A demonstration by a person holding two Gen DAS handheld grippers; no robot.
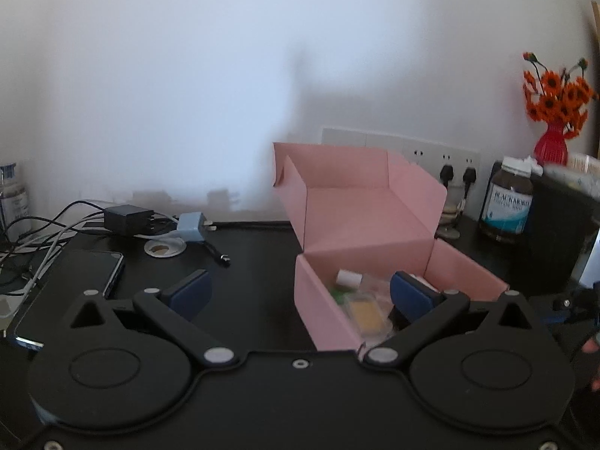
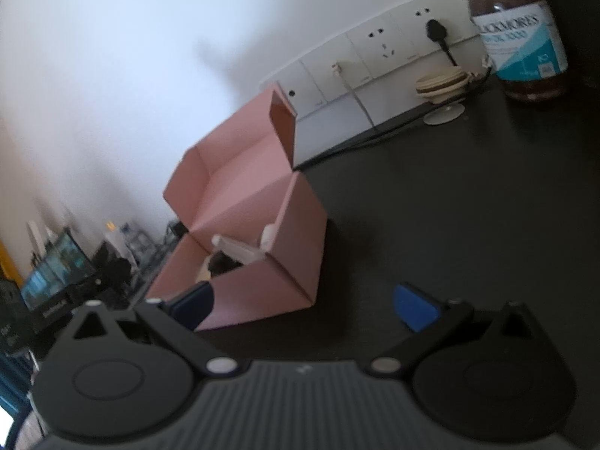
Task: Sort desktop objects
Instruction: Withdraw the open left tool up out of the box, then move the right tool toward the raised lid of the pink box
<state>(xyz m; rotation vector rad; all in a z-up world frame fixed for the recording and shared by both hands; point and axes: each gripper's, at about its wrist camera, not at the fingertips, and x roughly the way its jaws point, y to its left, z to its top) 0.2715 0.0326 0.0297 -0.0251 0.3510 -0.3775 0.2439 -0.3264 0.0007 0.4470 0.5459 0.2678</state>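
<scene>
Left tool [image 1: 300,292] and right tool [image 2: 303,305] wide apart, seemingly empty

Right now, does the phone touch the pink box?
Apart. In the left wrist view the phone lies far left of the pink box, with bare black desk between them.

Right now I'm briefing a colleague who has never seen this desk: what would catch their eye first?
The open pink cardboard box stands mid-desk with its lid tipped back toward the wall sockets and small items inside. At far right, orange flowers in a red vase stand beyond a brown Blackmores bottle. At left lie tangled cables with a black charger and a phone.
</scene>
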